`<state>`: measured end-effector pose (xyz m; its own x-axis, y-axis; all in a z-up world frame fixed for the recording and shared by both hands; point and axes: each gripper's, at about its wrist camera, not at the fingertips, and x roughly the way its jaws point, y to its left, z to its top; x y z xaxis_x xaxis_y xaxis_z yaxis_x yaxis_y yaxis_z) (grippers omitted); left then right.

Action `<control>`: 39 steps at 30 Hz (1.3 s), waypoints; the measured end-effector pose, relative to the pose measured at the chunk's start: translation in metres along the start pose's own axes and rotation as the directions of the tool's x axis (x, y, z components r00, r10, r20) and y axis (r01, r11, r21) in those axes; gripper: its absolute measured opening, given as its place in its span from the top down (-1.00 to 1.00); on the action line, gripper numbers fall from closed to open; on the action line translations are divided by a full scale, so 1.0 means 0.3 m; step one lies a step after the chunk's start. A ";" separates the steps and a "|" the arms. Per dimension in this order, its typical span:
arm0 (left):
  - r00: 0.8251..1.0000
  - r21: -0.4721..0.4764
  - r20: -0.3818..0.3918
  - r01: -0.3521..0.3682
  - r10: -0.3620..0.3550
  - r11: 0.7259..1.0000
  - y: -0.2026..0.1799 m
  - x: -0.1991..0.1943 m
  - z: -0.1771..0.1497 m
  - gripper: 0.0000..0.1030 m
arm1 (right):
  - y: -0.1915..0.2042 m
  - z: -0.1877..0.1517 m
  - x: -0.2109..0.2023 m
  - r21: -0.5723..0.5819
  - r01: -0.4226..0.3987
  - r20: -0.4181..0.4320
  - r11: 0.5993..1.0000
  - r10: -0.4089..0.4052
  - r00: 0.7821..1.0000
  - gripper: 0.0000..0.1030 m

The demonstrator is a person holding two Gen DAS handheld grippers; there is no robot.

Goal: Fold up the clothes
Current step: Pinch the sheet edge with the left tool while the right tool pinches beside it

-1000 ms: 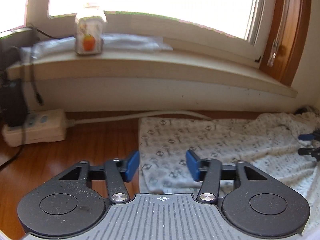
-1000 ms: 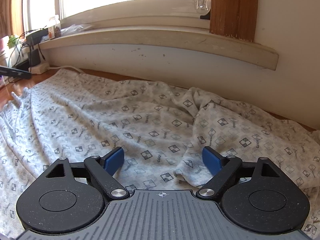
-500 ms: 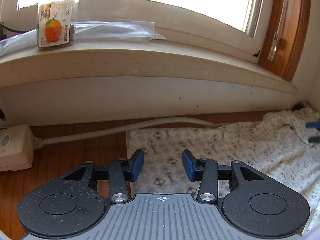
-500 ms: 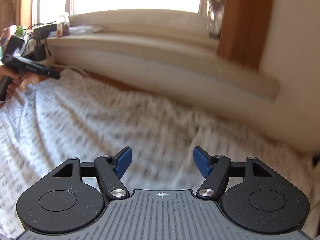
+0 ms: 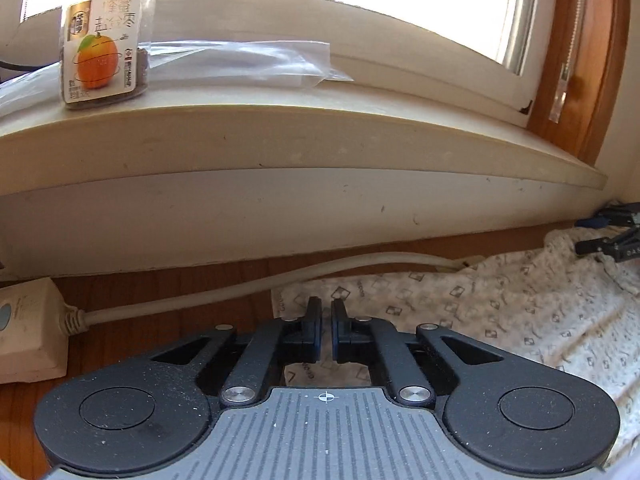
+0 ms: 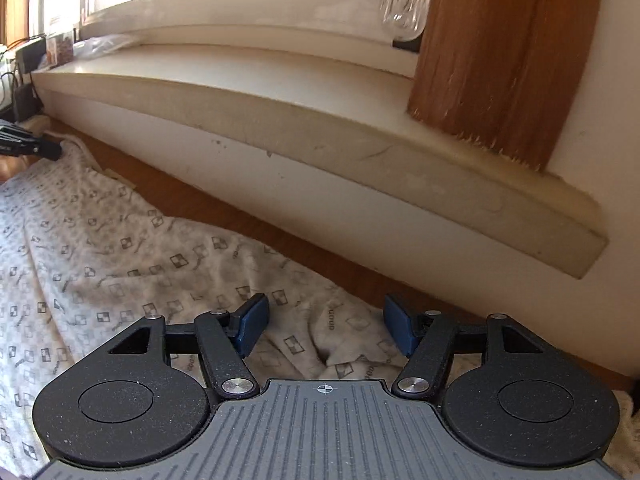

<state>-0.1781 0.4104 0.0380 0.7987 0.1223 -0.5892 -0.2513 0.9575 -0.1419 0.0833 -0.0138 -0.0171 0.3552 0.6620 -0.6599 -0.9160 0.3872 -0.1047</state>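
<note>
- The patterned garment (image 5: 500, 320) is lying spread over the wooden table (image 5: 160, 288), running along the wall under the window sill (image 5: 280, 136); its far edge is sitting near the wall, with rumples at the right end.
- The left gripper (image 5: 326, 330) is sitting at 6 o'clock in its own view, its blue pads (image 5: 314, 332) drawn nearly together right at the cloth's far-left corner. They appear to be pinching that corner, though the fabric between the pads is hidden, so that is a judgement.
- A corner grip makes sense here: a fold is easier to carry over when the edge is held at its ends.
- The right gripper (image 6: 324, 330) is hovering low over the other end of the garment (image 6: 120, 272), fingers spread wide and holding nothing. A raised ridge of cloth (image 6: 332, 340) is lying between the pads at 6 o'clock, likely the spot it is lining up on.
- In the left view, the right gripper is showing at 3 o'clock, over the bunched fabric; in the right view, the left one is showing at 9 o'clock.
- A grey cable (image 5: 240, 284) is running from the power strip (image 5: 28, 340) at 8 o'clock along the wall, touching or slipping under the cloth's far edge; I judge it could snag when that edge is lifted.
- A snack packet (image 5: 102, 50) and a clear bag (image 5: 248, 60) are resting on the sill at 11 o'clock, well apart from the work.
</note>
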 end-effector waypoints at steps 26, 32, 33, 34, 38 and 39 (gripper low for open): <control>0.973 -0.064 0.229 0.034 -0.018 0.997 0.051 -0.166 -0.001 0.92 | 0.070 -0.043 -0.192 -0.122 0.151 0.317 0.981 -0.106 0.942 0.80; 0.971 -0.025 0.233 -0.055 0.059 0.998 0.031 -0.140 0.019 0.92 | 0.104 -0.024 -0.131 -0.121 0.249 0.280 0.961 -0.208 0.937 0.84; 0.973 -0.012 0.223 -0.059 0.060 0.998 0.023 -0.132 0.019 0.92 | 0.114 -0.019 -0.117 -0.126 0.262 0.271 0.957 -0.220 0.937 0.84; 0.975 0.002 0.213 -0.063 0.061 0.998 0.016 -0.124 0.018 0.92 | 0.120 -0.014 -0.107 -0.128 0.261 0.264 0.957 -0.221 0.939 0.84; 0.981 0.028 0.187 -0.047 0.041 0.998 0.012 -0.118 0.012 0.92 | 0.116 -0.025 -0.099 -0.149 0.236 0.241 0.960 -0.196 0.950 0.84; 0.982 0.028 0.188 -0.041 0.035 0.999 0.011 -0.123 0.003 0.92 | 0.117 -0.027 -0.104 -0.149 0.235 0.241 0.961 -0.195 0.951 0.84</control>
<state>-0.2078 0.4093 0.0599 0.8779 0.2023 -0.4340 -0.2680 0.9587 -0.0952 0.0387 -0.0260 -0.0062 0.5610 0.7090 -0.4274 -0.8244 0.4313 -0.3665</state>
